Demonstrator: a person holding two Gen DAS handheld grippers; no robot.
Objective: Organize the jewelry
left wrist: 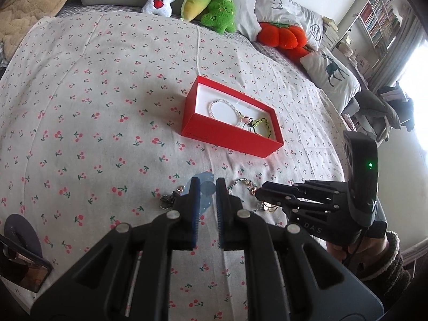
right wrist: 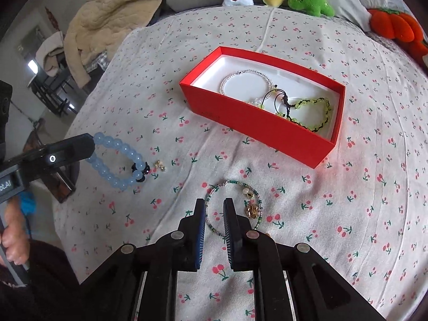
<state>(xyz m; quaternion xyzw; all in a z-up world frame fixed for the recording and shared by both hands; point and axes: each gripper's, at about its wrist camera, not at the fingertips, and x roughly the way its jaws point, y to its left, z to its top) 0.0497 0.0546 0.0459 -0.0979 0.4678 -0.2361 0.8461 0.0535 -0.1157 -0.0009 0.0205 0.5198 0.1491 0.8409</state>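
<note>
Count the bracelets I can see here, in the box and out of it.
4. Two lie in the red box: a white beaded bracelet and a yellow-green one. The blue bead bracelet is in the left gripper; a thin green charm bracelet lies by the right gripper. More may be hidden.

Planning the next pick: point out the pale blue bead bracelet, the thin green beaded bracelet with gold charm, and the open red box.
Pale blue bead bracelet (right wrist: pixel 117 164): right wrist view, far bead strand.
Thin green beaded bracelet with gold charm (right wrist: pixel 256 196): right wrist view, right strand.
Open red box (right wrist: pixel 254 125): right wrist view, near wall.

Black claw (right wrist: pixel 214 211), blue pads (right wrist: pixel 201 230)
</note>
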